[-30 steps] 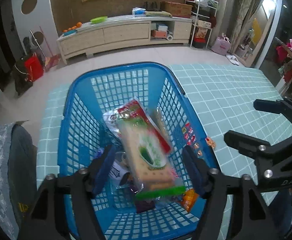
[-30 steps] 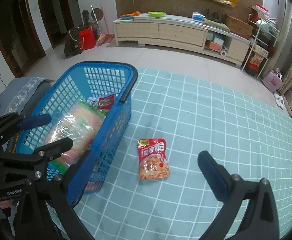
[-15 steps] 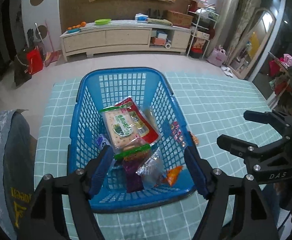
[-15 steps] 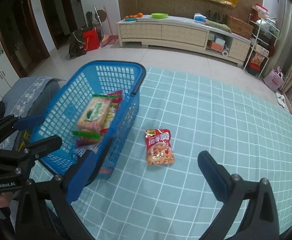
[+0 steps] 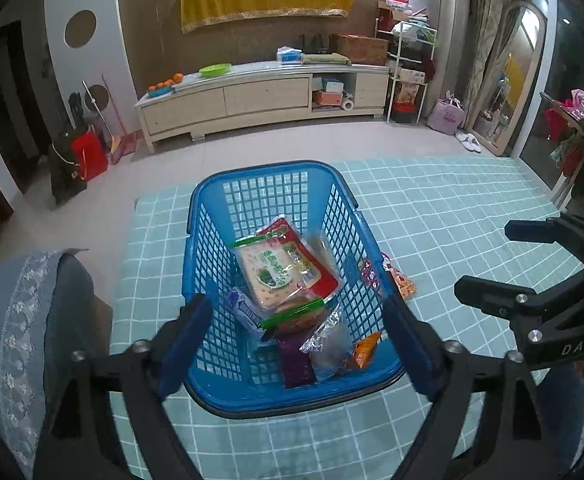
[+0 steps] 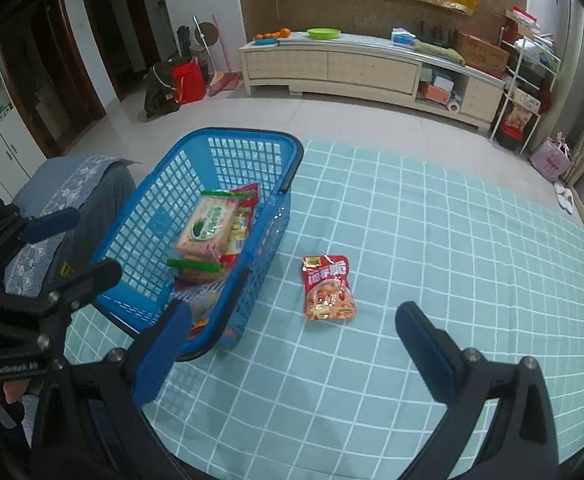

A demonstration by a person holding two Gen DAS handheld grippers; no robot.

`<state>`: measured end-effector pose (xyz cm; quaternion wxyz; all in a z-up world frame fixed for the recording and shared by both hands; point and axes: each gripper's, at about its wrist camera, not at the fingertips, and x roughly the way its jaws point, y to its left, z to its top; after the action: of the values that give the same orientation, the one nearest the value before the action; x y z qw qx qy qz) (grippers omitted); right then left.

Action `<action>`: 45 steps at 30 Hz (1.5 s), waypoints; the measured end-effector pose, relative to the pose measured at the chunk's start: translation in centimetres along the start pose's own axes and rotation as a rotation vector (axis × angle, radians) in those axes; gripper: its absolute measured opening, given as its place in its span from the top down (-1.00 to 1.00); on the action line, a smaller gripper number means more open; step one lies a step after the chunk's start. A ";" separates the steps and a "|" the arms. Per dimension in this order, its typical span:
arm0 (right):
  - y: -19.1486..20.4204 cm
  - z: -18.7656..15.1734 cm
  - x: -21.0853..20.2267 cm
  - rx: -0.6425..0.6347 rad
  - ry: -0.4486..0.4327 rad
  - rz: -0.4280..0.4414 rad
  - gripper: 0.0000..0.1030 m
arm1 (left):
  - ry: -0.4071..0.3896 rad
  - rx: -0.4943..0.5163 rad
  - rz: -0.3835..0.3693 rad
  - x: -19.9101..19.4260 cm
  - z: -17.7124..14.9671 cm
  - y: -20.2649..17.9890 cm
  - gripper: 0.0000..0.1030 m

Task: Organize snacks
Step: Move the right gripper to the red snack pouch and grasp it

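A blue plastic basket (image 5: 267, 168) (image 6: 247, 134) stands on the teal checked cloth and holds several snack packs. A cracker pack with green ends (image 5: 275, 276) (image 6: 207, 224) lies on top of them. My left gripper (image 5: 298, 340) (image 6: 73, 248) hovers above the basket's near end, its jaws opening with nothing between them. A red snack pouch (image 6: 328, 288) (image 5: 402, 282) lies flat on the cloth just right of the basket. My right gripper (image 6: 294, 320) (image 5: 508, 260) hangs open above the cloth, short of the pouch, holding nothing.
The teal checked cloth (image 6: 432, 240) covers the table, whose far edge lies just beyond the basket. A chair with a grey-blue cover (image 5: 19, 320) stands at the table's left side. A long cabinet (image 5: 259, 96) lines the far wall across bare floor.
The cracker pack left my left gripper and now lies in the basket. That gripper rose and drew back, its jaws wider. The right gripper lifted slightly.
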<state>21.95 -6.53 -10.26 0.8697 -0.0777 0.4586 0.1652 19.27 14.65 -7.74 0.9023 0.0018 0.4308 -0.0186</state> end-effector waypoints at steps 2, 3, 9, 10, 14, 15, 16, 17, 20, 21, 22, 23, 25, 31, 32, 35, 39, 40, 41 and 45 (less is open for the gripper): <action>-0.1 0.1 0.1 -0.005 0.002 -0.004 -0.99 | 0.008 -0.001 0.014 0.4 0.2 -0.1 -1.00; -0.1 0.1 0.1 -0.005 0.002 -0.006 -0.99 | 0.010 -0.003 0.013 0.5 0.2 -0.1 -1.00; -0.7 0.6 1.2 -0.013 0.014 -0.015 -0.99 | 0.055 -0.035 0.013 2.3 0.8 0.3 -1.00; -0.8 0.6 1.4 -0.010 0.018 -0.013 -0.99 | 0.060 -0.038 0.012 2.5 0.8 0.3 -1.00; -1.7 0.7 2.9 -0.002 0.050 -0.007 -0.99 | 0.087 -0.048 0.020 3.8 0.8 0.4 -1.00; -1.9 0.7 3.3 -0.001 0.057 -0.003 -0.99 | 0.094 -0.052 0.022 4.2 0.8 0.4 -1.00; -2.1 0.7 3.6 -0.003 0.059 -0.001 -0.99 | 0.106 -0.059 0.025 4.7 0.8 0.4 -1.00; -2.3 0.6 3.8 -0.004 0.059 -0.003 -0.99 | 0.115 -0.062 0.025 4.9 0.7 0.5 -1.00; -3.1 0.4 4.9 -0.005 0.067 0.004 -0.99 | 0.133 -0.067 0.029 5.7 0.7 0.5 -1.00; -3.3 0.3 5.3 -0.008 0.073 0.005 -0.99 | 0.137 -0.070 0.030 6.0 0.7 0.5 -1.00; -3.4 0.2 5.8 -0.015 0.080 0.008 -0.99 | 0.140 -0.073 0.027 6.2 0.7 0.6 -1.00; -3.5 0.2 6.3 -0.023 0.087 0.009 -0.99 | 0.142 -0.073 0.024 6.4 0.7 0.6 -1.00; -3.8 0.1 7.3 -0.034 0.101 0.008 -0.99 | 0.147 -0.070 0.029 6.9 0.8 0.6 -1.00; -3.9 0.0 10.9 -0.060 0.158 0.010 -0.99 | 0.164 -0.082 0.041 8.4 0.9 1.0 -1.00; -3.8 0.0 11.4 -0.062 0.163 0.014 -0.99 | 0.168 -0.083 0.042 8.5 0.9 1.1 -1.00; -3.9 0.0 13.0 -0.066 0.183 0.022 -0.98 | 0.177 -0.092 0.044 9.1 0.9 1.4 -1.00; -3.8 -0.2 15.3 -0.077 0.217 0.032 -0.74 | 0.201 -0.129 0.017 9.7 0.9 1.8 -1.00; -3.8 -0.3 15.8 -0.080 0.225 0.036 -0.72 | 0.199 -0.127 0.024 9.8 0.9 1.7 -1.00; -3.9 -0.3 16.2 -0.083 0.231 0.040 -0.68 | 0.196 -0.123 0.030 9.9 1.0 1.7 -1.00; -3.8 -0.6 17.5 -0.096 0.252 0.055 -0.41 | 0.193 -0.114 0.038 10.1 1.3 1.5 -1.00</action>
<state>32.05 -6.46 -25.10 0.7955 -0.1268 0.5578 0.1998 26.65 15.85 -14.79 0.8554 -0.0397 0.5159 0.0234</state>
